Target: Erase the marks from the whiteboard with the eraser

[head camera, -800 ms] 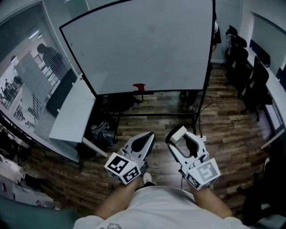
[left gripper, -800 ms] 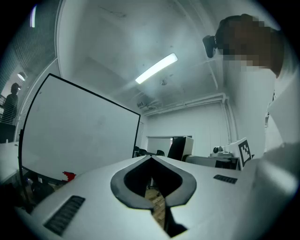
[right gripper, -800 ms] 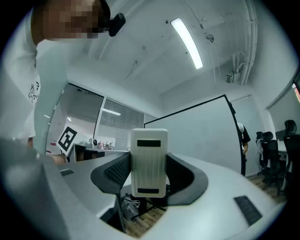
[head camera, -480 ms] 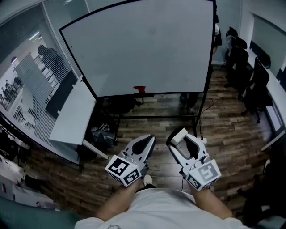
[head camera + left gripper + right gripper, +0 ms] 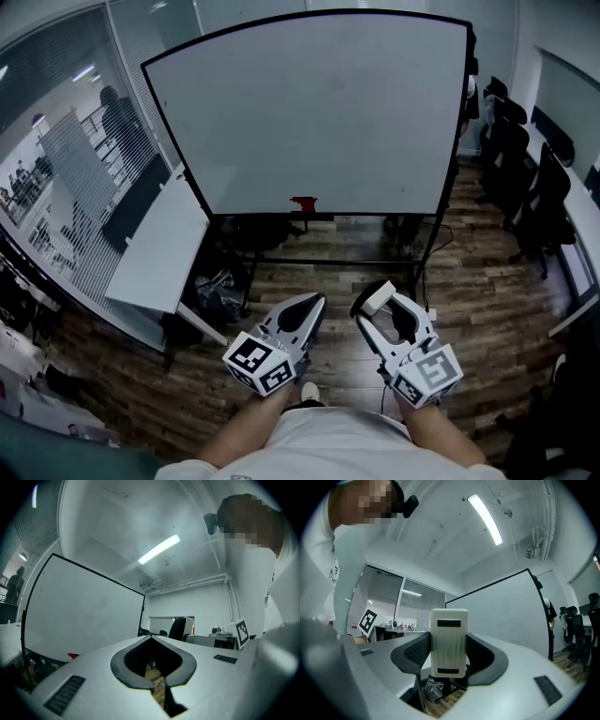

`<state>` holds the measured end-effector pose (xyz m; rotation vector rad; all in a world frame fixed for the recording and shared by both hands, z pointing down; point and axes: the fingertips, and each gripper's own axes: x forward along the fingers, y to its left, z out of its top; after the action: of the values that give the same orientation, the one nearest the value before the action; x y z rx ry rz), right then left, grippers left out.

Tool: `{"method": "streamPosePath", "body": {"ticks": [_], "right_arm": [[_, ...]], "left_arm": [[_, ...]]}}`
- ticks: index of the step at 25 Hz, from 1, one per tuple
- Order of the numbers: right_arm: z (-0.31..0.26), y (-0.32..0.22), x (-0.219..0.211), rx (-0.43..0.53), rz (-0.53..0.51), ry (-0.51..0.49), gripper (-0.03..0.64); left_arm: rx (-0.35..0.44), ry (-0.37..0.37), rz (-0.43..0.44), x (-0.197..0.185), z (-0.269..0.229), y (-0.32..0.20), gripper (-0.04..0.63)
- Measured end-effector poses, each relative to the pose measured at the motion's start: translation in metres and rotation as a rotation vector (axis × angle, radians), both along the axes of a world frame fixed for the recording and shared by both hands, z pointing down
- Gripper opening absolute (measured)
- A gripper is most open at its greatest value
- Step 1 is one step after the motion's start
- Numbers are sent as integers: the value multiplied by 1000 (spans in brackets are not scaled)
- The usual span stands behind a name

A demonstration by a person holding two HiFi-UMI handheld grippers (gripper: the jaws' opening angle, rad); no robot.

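Clearly, the right gripper (image 5: 386,306) was clamped on the eraser (image 5: 449,641): in the right gripper view the pale, ribbed block stood upright between the two jaws, pressed on both sides. The left gripper (image 5: 151,639) had its jaws together at the tips, with nothing between them. Both grippers were held low, side by side and apart from each other, close to the person's body and above the wooden floor (image 5: 487,281). The whiteboard (image 5: 319,112) stood on its black frame on the floor in front of them, well apart from the eraser. A small red thing (image 5: 303,202) sat at the middle of the board's lower edge. A white table (image 5: 159,253) stood just beside the board's left edge, and black chairs (image 5: 534,187) were at its right.
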<state>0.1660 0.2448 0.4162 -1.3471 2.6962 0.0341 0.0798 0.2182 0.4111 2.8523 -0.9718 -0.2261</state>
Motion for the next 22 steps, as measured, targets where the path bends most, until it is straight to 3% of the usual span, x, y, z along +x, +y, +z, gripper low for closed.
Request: {"method": "streamPosePath", "body": {"ticks": [4,8,22], "right_arm": [[3,-22,-14,-6,-1,3,244],[6,-55,-32,-5,3,6,244],[0,-188,-121,-36,15,-25,244]], "left_arm": [[-59,67,29,-17,3,-25,6],[3,-1,0,-34,7,-52,6],[-1,9,74,-112,-2,-180,6]]}}
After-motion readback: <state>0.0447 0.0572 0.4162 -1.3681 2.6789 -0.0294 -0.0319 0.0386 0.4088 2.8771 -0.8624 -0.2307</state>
